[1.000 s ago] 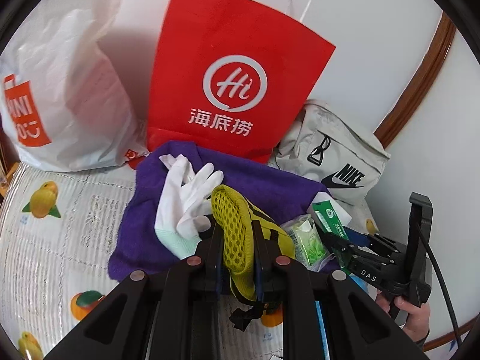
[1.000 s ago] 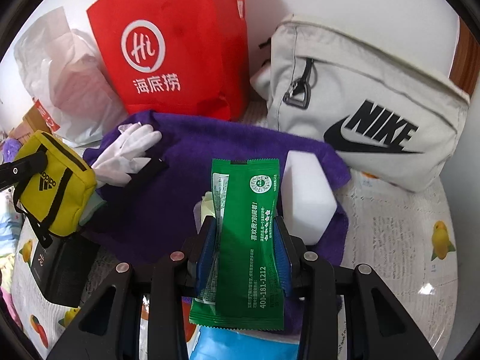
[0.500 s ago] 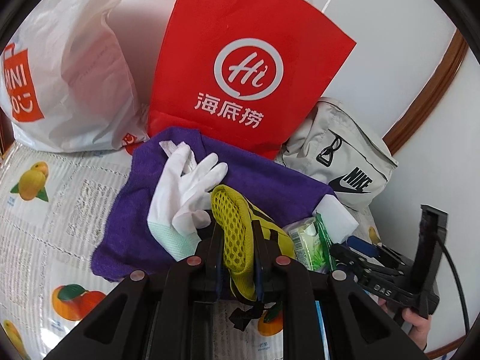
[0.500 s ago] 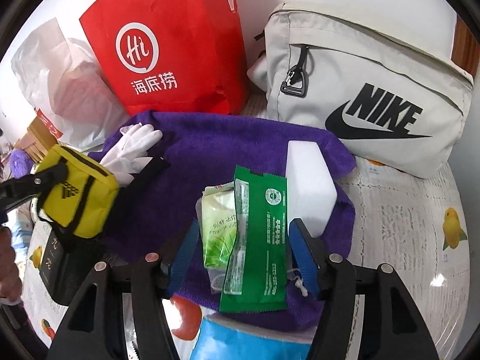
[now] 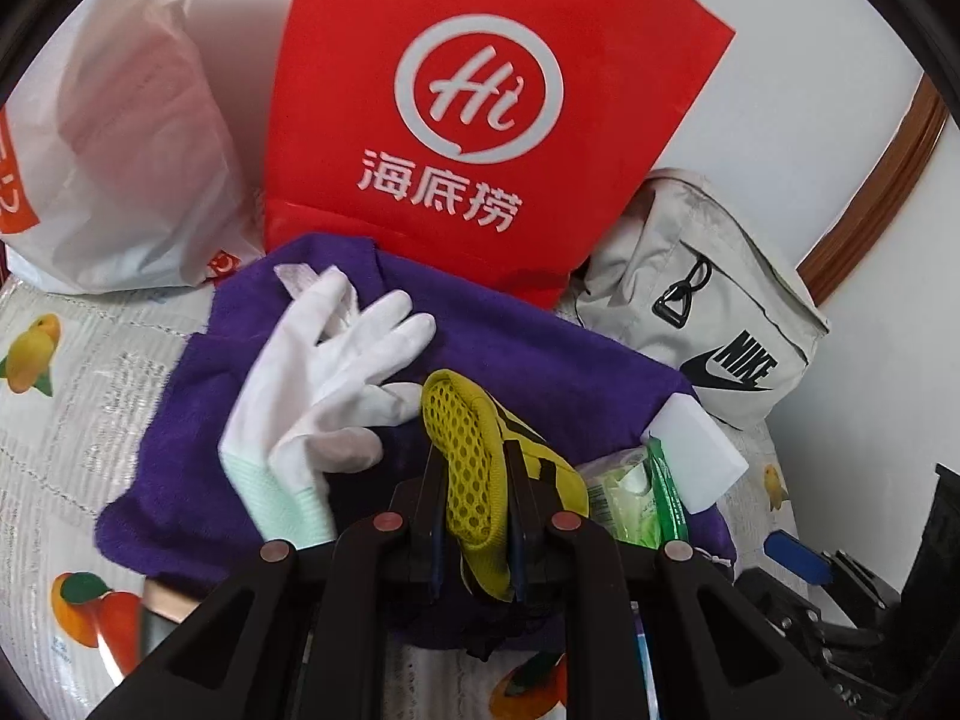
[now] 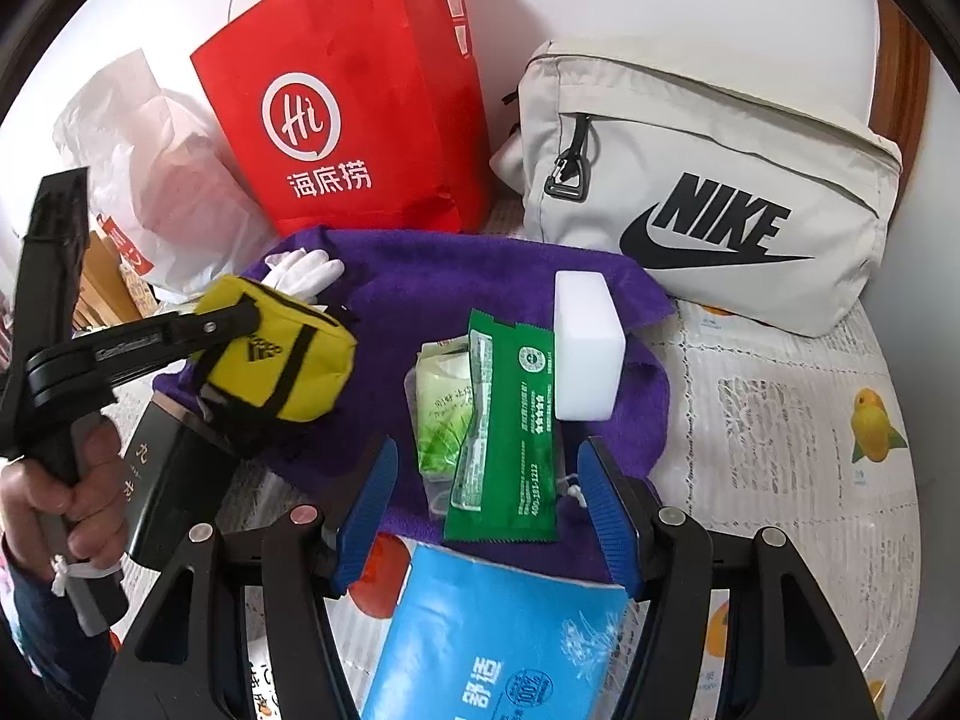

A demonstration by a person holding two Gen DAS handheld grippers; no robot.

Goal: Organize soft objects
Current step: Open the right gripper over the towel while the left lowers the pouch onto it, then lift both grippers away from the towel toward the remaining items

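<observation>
- Left gripper [image 5: 477,516]: clenched on the yellow pouch [image 6: 279,354], which hangs above the left side of the purple towel [image 6: 492,267], just in front of the white glove [image 5: 327,372]. The step in hand is judged to be setting the pouch down among the soft things gathered on the towel.
- To do it well: lower the pouch onto bare towel beside the glove, not on top of it, and let go only once it rests flat; its dangling strap could snag on the jaws.
- Right gripper [image 6: 489,507]: released, its blue pads standing apart on either side of the green packet [image 6: 510,420], which lies free on the towel. It should lift straight away so the pads do not drag the packet or the pale wipes pack [image 6: 441,402] beside it.
- White sponge block [image 6: 585,348]: upright on the towel, touching the packet's right edge.
- Blue tissue pack [image 6: 492,630]: at the towel's near edge, under the right gripper; Chinese print and "100%" show.
- Writing, left to right: the white plastic bag [image 5: 120,120] carries only a cut-off orange panel; the red paper bag [image 5: 480,90] reads "Hi" over "海底捞"; the pouch bears a three-stripe logo, lettering too small to read; the packet shows "400-181-1212"; the grey bag [image 6: 720,192] reads "NIKE" above a swoosh.
</observation>
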